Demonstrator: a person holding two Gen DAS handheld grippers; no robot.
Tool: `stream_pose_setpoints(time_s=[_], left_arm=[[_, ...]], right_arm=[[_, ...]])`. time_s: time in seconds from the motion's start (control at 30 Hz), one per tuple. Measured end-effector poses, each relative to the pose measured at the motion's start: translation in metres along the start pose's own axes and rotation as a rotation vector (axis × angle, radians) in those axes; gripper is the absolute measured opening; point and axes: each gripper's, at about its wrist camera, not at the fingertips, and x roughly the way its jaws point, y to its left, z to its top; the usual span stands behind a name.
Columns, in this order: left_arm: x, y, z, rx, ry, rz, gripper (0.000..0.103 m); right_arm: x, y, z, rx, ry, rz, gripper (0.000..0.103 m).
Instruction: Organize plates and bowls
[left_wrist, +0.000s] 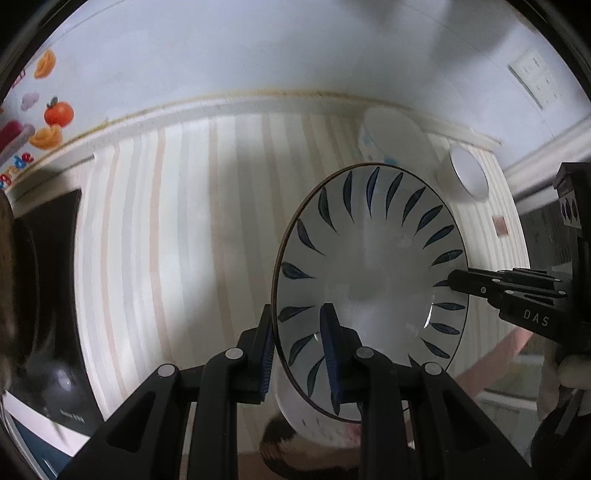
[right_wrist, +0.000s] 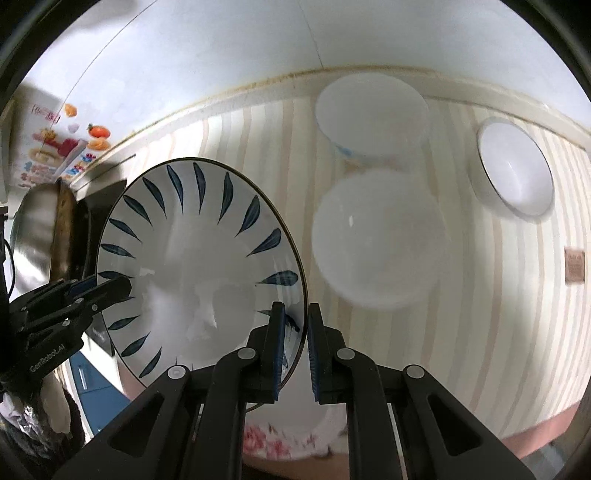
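Note:
A white plate with blue leaf marks (left_wrist: 369, 266) is held above the striped table (left_wrist: 184, 221). My left gripper (left_wrist: 297, 350) is shut on its left rim. My right gripper (right_wrist: 295, 347) is shut on its right rim; the plate also shows in the right wrist view (right_wrist: 199, 266). Each gripper shows in the other's view, the right gripper (left_wrist: 454, 278) and the left gripper (right_wrist: 125, 286). A white bowl (right_wrist: 373, 114), a blurred white plate (right_wrist: 376, 240) and a smaller white bowl (right_wrist: 515, 168) sit on the table. A plate with pink flowers (right_wrist: 280, 446) lies under the held plate.
A white wall (left_wrist: 295, 48) with a socket (left_wrist: 535, 77) runs behind the table. A colourful fruit box (left_wrist: 44, 110) stands at the left. A dark stove top (left_wrist: 48, 302) and a metal pot (right_wrist: 33, 229) are at the left. A small brown tag (right_wrist: 574, 266) lies at the table's right.

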Motion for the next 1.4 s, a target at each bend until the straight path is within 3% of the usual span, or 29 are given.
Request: stream_pose_setpoints(time_s=[0.23,0.47,0.93,1.4], left_arm=[[0.034,-0.015,-0.049,-0.004,0.108,-0.009,0.021],[0.064,-0.026,-0.066,0.016,0.164,0.03,0.021],[0.083,-0.034,-0.073,-0.004,0.165,0.094,0.023],[0.084,-0.016,-0.073,-0.099,0.175,0.071,0.023]], right_arm=[[0.022,-0.015,-0.054,0.03,0.062,0.012,0.013],[0.058,-0.03,-0.083,0.078,0.115,0.011,0.013],[0.074,-0.026,-0.083,0.058,0.109,0.013,0.013],[0.07,-0.038,-0.076,0.066,0.117,0.071,0.019]])
